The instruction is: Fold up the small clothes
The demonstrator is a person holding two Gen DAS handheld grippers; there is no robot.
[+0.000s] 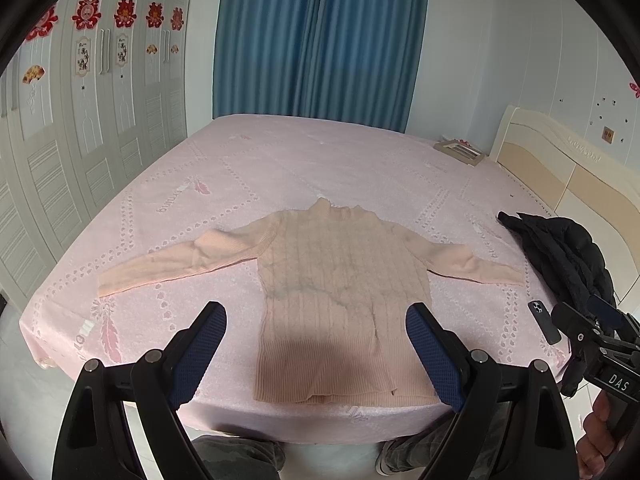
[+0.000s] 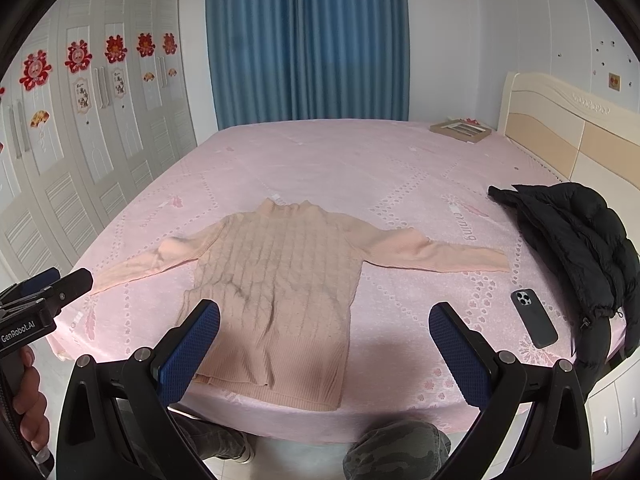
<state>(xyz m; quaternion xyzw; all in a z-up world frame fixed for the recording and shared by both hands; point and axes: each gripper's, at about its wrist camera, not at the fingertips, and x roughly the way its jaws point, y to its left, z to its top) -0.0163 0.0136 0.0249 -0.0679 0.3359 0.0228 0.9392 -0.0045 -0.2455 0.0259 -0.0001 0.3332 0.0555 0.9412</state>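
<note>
A pink sweater [image 1: 336,304] lies flat on the bed [image 1: 320,160], sleeves spread toward 9 and 3 o'clock. Left gripper [image 1: 316,328] and right gripper [image 2: 325,326] hover above its hem, jaws apart, empty.

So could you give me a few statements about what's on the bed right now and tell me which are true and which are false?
1. The pink sweater lies flat with both sleeves spread out. True.
2. The left gripper is clamped on the sweater's hem. False: it is open, above the bed's near edge, holding nothing.
3. A dark phone lies on the pink bedsheet, to the right of the sweater. True.
4. The black jacket covers the sweater's right sleeve. False: it lies apart from the sleeve, near the headboard.
5. The right gripper is open. True.
6. The blue curtains are drawn wide open. False: they hang closed.
</note>
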